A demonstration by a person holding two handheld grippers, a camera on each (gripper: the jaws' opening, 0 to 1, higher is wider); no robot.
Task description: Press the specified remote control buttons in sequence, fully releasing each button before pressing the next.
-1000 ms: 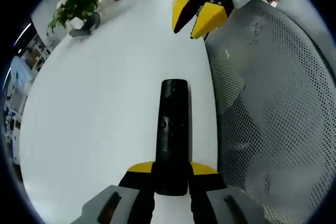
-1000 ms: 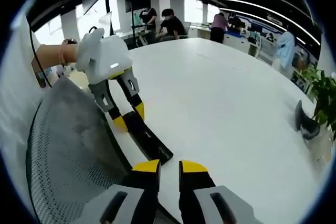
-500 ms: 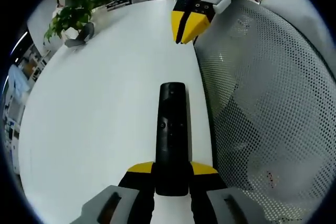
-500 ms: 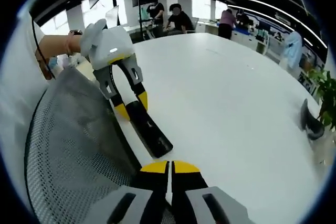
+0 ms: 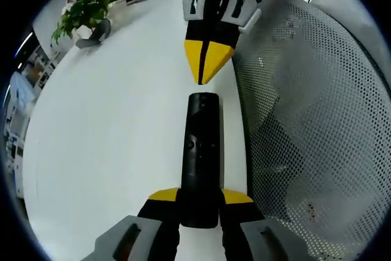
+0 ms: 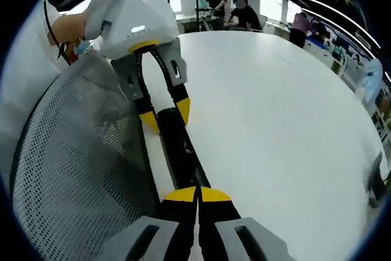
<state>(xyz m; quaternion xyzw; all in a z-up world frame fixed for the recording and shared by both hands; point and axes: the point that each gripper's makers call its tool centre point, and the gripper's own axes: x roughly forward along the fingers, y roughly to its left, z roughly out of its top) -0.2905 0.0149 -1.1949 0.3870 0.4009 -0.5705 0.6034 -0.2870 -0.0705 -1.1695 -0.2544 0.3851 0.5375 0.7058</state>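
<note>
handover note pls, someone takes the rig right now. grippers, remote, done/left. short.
Left gripper: shut on the near end of the black remote, holding it over the white table beside the mesh chair back.
Right gripper: jaws shut to a point, tip just off the remote's far end, not visibly on a button.
Done: remote held steady, presser lined up.
Left: the presses themselves; I can't tell whether any has been made. Release fully between presses.

The right tongs [image 6: 197, 195] are pressed together, tips over the black remote control [image 6: 181, 150]. The left tongs [image 6: 165, 112] grip its far end on the white worktop [image 6: 275, 108].
</note>
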